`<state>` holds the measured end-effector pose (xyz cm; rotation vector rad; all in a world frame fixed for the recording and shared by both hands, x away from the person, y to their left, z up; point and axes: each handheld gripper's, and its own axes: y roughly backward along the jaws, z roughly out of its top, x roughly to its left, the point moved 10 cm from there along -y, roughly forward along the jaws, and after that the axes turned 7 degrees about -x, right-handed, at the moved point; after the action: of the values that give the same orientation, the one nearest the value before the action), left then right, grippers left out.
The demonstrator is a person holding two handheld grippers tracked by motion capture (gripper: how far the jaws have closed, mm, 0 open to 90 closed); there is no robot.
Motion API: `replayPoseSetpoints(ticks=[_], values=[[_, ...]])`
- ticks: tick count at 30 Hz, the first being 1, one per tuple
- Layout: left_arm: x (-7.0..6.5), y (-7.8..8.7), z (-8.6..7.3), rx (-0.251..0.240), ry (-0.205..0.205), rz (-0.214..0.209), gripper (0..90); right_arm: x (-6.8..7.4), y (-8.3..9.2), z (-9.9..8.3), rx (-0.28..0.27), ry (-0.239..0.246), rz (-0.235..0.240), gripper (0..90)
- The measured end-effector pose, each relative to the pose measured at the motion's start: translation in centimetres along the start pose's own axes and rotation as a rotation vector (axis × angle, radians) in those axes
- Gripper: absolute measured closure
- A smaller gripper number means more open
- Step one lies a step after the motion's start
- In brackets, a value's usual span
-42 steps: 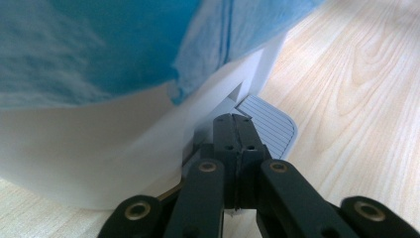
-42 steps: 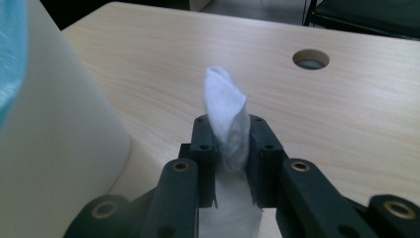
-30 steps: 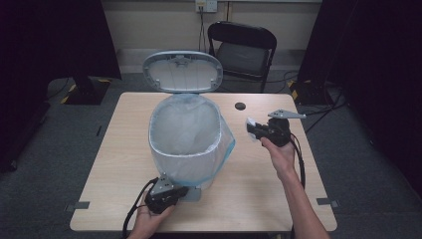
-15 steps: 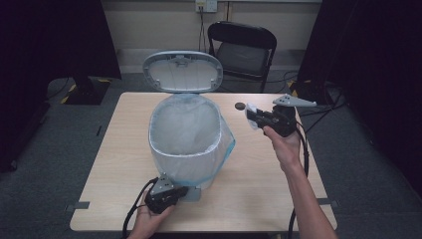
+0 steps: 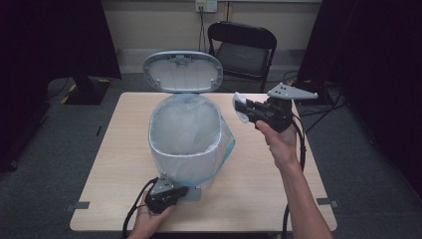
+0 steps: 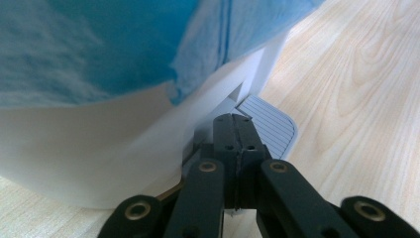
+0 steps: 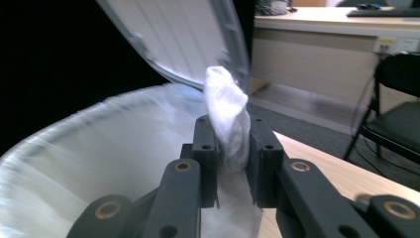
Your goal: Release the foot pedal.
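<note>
A white pedal bin [image 5: 186,134] with a blue-white liner stands mid-table, its lid [image 5: 182,72] raised. My right gripper [image 5: 242,108] hovers just right of the bin's rim, shut on a crumpled white tissue [image 5: 239,106]. In the right gripper view the tissue [image 7: 227,119] stands up between the pads, the liner's mouth [image 7: 89,148] lying below and to the left. My left gripper [image 5: 180,190] sits low at the bin's near foot, shut, pressing on the grey foot pedal [image 6: 270,126]. Its closed jaws [image 6: 236,130] rest on the pedal beside the bin's white wall [image 6: 89,144].
A black folding chair [image 5: 245,47] stands behind the table. The wooden table [image 5: 249,199] has bare room to the right and front of the bin. Dark curtains flank both sides.
My right gripper has risen and moved toward the bin's rim with the tissue in it. The left gripper has stayed on the pedal and the lid stays up.
</note>
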<state>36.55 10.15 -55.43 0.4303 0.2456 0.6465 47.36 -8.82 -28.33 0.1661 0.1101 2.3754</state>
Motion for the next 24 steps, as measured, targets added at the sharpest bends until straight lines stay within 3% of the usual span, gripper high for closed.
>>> replayPoseSetpoints(ticks=[10, 18, 21, 24], values=[[0.0, 0.0, 0.0, 0.000, 0.000, 0.000, 90.0, 4.3, -1.6, 2.0, -0.021, 0.027, 0.115, 77.2], [0.0, 0.0, 0.0, -0.004, 0.003, -0.002, 90.0, 7.1, -4.2, 2.2, -0.017, 0.028, 0.193, 77.1], [0.0, 0.0, 0.0, -0.004, 0.003, -0.001, 90.0, 7.8, -4.8, 2.5, -0.022, 0.027, 0.230, 76.4], [0.0, 0.0, 0.0, -0.004, 0.003, -0.002, 90.0, 7.9, -5.8, 2.6, -0.021, 0.029, 0.230, 70.9]])
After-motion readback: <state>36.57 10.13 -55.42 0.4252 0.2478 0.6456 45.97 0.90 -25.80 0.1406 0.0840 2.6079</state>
